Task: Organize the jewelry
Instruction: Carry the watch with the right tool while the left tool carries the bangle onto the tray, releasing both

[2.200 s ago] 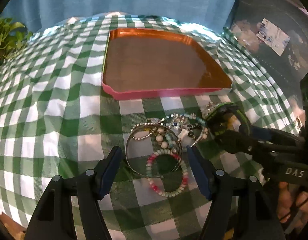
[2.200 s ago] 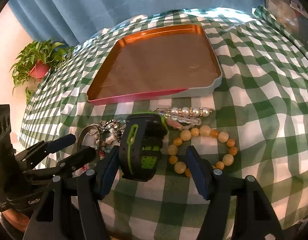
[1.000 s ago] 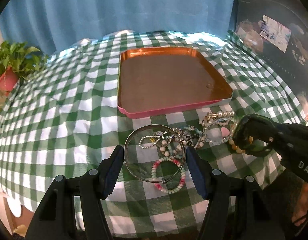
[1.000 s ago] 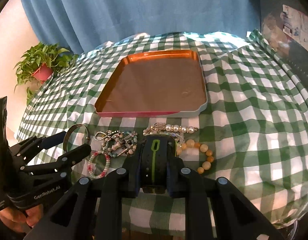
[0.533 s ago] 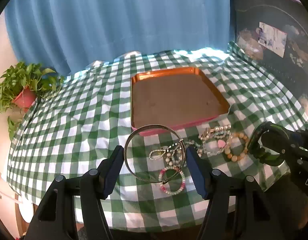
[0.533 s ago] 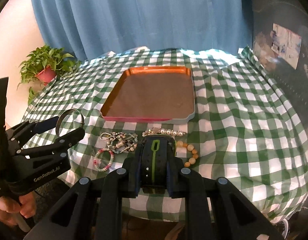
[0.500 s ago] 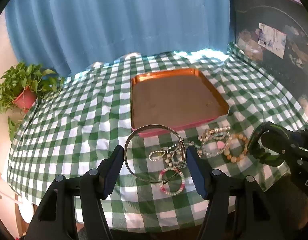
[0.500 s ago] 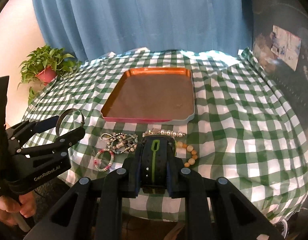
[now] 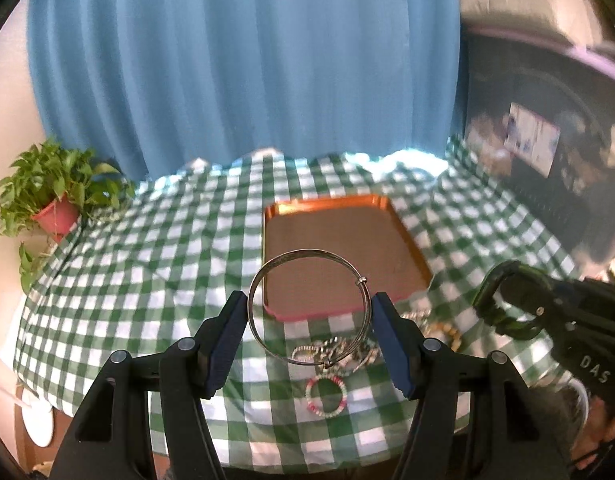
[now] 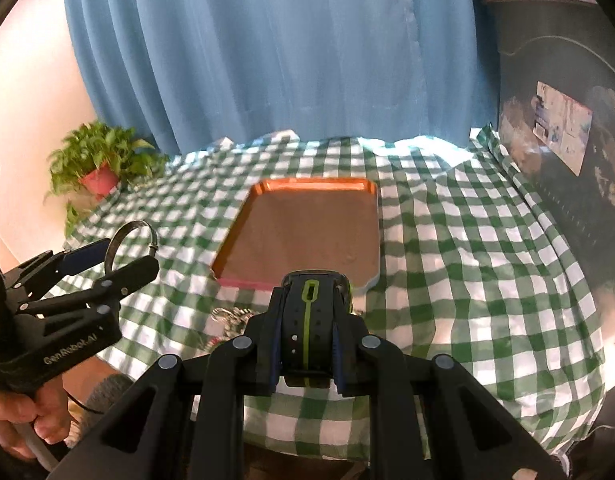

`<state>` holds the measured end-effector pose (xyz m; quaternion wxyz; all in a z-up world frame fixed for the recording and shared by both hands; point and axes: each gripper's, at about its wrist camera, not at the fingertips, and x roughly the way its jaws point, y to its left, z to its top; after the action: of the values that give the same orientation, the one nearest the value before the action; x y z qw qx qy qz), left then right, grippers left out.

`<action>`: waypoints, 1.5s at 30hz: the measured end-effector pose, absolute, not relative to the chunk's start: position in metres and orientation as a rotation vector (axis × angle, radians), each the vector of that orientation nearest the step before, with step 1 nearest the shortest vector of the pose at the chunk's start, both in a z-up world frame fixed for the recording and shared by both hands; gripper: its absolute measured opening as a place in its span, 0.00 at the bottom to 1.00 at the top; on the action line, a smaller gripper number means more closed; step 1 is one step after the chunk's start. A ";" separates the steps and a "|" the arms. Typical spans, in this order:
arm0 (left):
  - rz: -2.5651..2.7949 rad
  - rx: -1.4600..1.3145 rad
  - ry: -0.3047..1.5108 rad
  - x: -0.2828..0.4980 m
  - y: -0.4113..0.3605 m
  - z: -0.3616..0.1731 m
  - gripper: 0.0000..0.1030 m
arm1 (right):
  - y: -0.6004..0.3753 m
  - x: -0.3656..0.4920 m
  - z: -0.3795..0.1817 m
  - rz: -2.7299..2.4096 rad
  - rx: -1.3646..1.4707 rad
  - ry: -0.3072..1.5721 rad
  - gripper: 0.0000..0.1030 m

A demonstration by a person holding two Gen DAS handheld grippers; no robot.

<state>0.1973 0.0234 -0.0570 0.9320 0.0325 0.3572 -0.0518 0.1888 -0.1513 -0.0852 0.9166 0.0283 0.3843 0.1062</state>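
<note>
My left gripper (image 9: 309, 312) is shut on a thin silver bangle (image 9: 267, 272) and holds it high above the table; the bangle also shows in the right wrist view (image 10: 125, 232). My right gripper (image 10: 307, 312) is shut on a black wristband with a green stripe (image 10: 307, 320), seen from the side in the left wrist view (image 9: 503, 304). An empty copper tray with a pink rim (image 9: 335, 256) lies on the green checked cloth (image 9: 147, 280). A pink and white bead bracelet (image 9: 325, 394) and a tangle of chains and beads (image 9: 339, 354) lie in front of the tray.
A potted plant in a red pot (image 9: 47, 200) stands at the table's far left. A blue curtain (image 9: 247, 60) hangs behind the table. A dark cabinet (image 9: 547, 160) stands on the right. The cloth hangs over the table's near edge (image 9: 267, 456).
Both grippers have risen and pulled back from the table with the bangle and the wristband. The right gripper, open around the wristband 2.2 s ago, is shut on it.
</note>
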 end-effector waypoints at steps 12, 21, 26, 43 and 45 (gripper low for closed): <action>-0.111 0.078 0.611 0.136 0.024 -0.001 0.62 | -0.136 0.129 -0.028 0.264 0.002 0.628 0.17; -0.070 0.033 0.702 0.176 0.041 -0.045 0.62 | -0.124 0.154 -0.062 0.267 -0.066 0.650 0.17; -0.115 -0.049 0.811 0.225 0.047 -0.087 0.62 | -0.128 0.190 -0.092 0.246 -0.063 0.692 0.17; -0.150 -0.027 0.943 0.410 0.012 -0.214 0.61 | -0.122 0.353 -0.192 0.242 -0.039 0.806 0.17; -0.172 -0.064 0.999 0.430 0.011 -0.233 0.61 | -0.120 0.380 -0.204 0.226 -0.047 0.828 0.17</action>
<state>0.4298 0.0112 -0.2327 0.8739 -0.0308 0.4782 -0.0824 0.3803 -0.1200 -0.2036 0.9090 -0.0230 0.4015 0.1093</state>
